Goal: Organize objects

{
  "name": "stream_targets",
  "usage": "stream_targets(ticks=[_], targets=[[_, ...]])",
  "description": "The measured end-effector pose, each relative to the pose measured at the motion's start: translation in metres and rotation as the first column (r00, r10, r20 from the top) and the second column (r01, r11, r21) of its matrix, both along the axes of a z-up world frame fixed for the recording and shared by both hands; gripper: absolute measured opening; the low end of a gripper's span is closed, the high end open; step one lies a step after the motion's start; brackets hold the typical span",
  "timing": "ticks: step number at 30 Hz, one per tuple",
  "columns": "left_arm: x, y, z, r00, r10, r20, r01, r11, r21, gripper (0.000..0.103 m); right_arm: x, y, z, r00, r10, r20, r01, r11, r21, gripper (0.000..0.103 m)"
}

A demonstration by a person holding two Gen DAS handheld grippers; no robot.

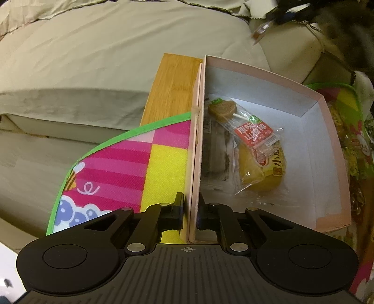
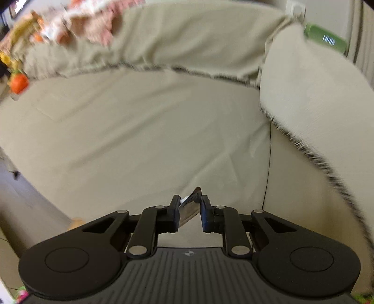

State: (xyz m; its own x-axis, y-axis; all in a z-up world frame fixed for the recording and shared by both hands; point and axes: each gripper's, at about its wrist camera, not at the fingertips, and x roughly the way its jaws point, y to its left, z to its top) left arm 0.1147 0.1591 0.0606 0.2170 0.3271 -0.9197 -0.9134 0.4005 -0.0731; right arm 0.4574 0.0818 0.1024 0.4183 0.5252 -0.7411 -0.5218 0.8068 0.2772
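My left gripper [image 1: 190, 202] is shut on the left wall of an open pink box [image 1: 195, 140], one finger outside it and one inside. In the box lie a red-labelled lollipop snack packet [image 1: 252, 131], a yellow cake packet [image 1: 259, 173] and a clear packet with dark print [image 1: 217, 154]. At the top right of the left wrist view my right gripper [image 1: 287, 14] is a dark blur above the box's far side, with a small wrapped snack [image 1: 259, 31] hanging from it. In the right wrist view the right gripper [image 2: 191, 200] is shut on that small silvery-brown packet [image 2: 188, 209], over a beige sofa seat.
The box stands on a colourful mat with a green border [image 1: 131, 163], which lies on a wooden board [image 1: 173, 86]. Beige sofa cushions [image 2: 140, 131] surround it, with an armrest cushion [image 2: 311, 100] on the right. A green object [image 2: 325, 38] and orange items [image 2: 18, 83] sit far off.
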Motion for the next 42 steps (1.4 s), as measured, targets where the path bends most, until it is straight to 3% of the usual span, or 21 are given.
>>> stream_targets(ticks=[6, 12, 16, 22, 24, 28, 32, 38, 42], targets=[[0.006, -0.006, -0.001, 0.999, -0.006, -0.038, 0.007, 0.999, 0.035, 0.009, -0.051, -0.085, 0.053, 0.998, -0.052, -0.026, 0.054, 0.993, 0.103, 0.017], [0.017, -0.015, -0.001, 0.995, -0.036, -0.098, 0.042, 0.997, 0.059, 0.008, -0.140, -0.178, 0.071, 0.987, -0.120, -0.105, 0.125, 0.991, 0.041, 0.017], [0.023, -0.020, 0.001, 0.994, -0.032, -0.100, 0.035, 0.999, 0.032, 0.009, -0.212, -0.218, 0.053, 0.970, -0.154, -0.188, 0.152, 0.988, -0.028, 0.017], [0.022, -0.026, 0.005, 0.995, -0.018, -0.102, 0.023, 0.998, 0.051, 0.009, -0.268, -0.233, -0.001, 0.881, -0.183, -0.437, 0.249, 0.964, 0.097, 0.017], [0.025, -0.030, 0.007, 0.993, -0.025, -0.115, 0.034, 0.996, 0.080, 0.009, -0.275, -0.227, -0.022, 0.863, -0.216, -0.457, 0.253, 0.967, 0.021, 0.021], [0.027, -0.035, 0.010, 0.994, -0.010, -0.113, 0.023, 0.994, 0.111, 0.009, -0.291, -0.234, -0.057, 0.848, -0.253, -0.466, 0.192, 0.966, -0.176, 0.032], [0.025, -0.030, 0.005, 0.997, 0.006, -0.082, 0.003, 0.993, 0.115, 0.009, -0.306, -0.232, -0.066, 0.887, -0.197, -0.418, 0.078, 0.955, -0.285, 0.051], [0.022, -0.026, 0.002, 0.998, 0.010, -0.066, -0.003, 0.993, 0.114, 0.009, -0.335, -0.207, -0.069, 0.943, 0.020, -0.333, -0.151, 0.916, -0.372, 0.060], [0.028, -0.016, -0.004, 0.995, -0.006, -0.097, 0.016, 0.995, 0.101, 0.009, -0.364, -0.194, -0.060, 0.939, 0.207, -0.277, -0.305, 0.870, -0.387, 0.070]])
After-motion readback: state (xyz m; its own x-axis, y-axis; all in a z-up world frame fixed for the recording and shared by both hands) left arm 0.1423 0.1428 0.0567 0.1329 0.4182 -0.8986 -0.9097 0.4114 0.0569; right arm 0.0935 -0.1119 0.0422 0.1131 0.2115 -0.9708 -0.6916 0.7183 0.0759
